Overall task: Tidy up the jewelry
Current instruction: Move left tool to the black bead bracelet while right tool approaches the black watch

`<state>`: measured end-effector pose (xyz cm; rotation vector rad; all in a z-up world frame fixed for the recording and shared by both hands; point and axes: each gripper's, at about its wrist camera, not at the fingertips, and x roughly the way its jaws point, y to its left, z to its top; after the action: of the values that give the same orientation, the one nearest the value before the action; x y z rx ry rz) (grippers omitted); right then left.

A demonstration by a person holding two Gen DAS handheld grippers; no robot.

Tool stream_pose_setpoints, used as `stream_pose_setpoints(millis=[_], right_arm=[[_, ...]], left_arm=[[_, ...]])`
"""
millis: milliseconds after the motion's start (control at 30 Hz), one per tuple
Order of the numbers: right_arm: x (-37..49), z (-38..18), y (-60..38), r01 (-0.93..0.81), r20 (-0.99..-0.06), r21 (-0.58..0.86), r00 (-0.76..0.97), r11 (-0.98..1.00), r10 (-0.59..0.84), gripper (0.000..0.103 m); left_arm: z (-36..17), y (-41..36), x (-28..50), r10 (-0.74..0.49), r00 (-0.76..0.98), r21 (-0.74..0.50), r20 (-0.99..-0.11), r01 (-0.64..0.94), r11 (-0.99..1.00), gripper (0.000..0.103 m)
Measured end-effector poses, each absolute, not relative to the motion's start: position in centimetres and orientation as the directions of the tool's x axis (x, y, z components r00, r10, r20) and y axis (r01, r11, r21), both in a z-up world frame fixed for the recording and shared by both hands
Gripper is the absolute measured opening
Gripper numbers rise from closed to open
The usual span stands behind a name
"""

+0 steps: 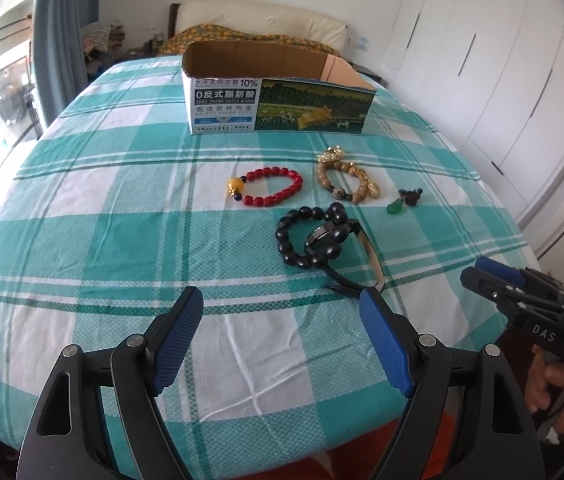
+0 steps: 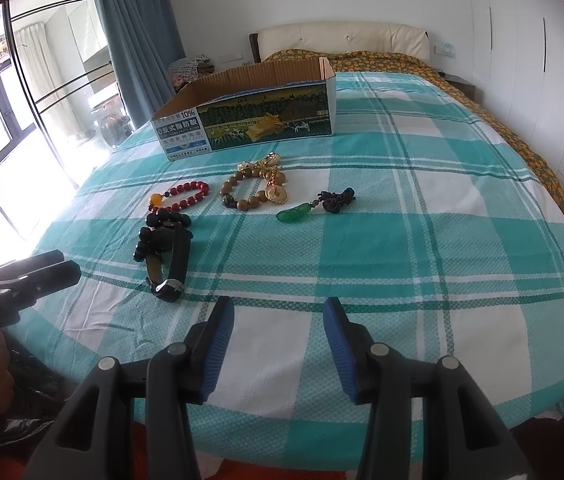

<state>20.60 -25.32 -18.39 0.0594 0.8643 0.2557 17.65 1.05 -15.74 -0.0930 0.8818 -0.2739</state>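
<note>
Risk noted: the black round-bead bracelet (image 1: 309,236) lies tangled over the dark strap wristwatch (image 1: 332,240) on the teal-and-white checked bedsheet (image 1: 121,208); gripping one would likely drag the other. The open printed cardboard box (image 1: 277,96) stands beyond. The left gripper (image 1: 282,312) and right gripper (image 2: 277,320) both stand with fingers apart, holding and touching nothing.
</note>
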Motion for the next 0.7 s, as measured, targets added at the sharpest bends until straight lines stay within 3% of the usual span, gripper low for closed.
stream_pose_setpoints(millis=[600,633,700], right_arm=[[25.0,-20.0,-18.7,-0.379,-0.746,0.296,0.482,0.877,0.460,0.047],[25.3,-20.4,-18.5,-0.379,-0.751,0.306,0.468,0.873,0.466,0.046],[25.9,-21.2,-18.1,-0.372,-0.763,0.318,0.445,0.872,0.468,0.035]], left_arm=[[-16.3,1.7,17.8,-0.251,0.596,-0.193,-0.763,0.160,0.968,0.082],[-16.4,1.8,17.8,-0.249,0.596,-0.194,-0.763,0.156,0.969,0.082],[-16.4,2.0,17.8,-0.246,0.596,-0.195,-0.764,0.150,0.969,0.082]])
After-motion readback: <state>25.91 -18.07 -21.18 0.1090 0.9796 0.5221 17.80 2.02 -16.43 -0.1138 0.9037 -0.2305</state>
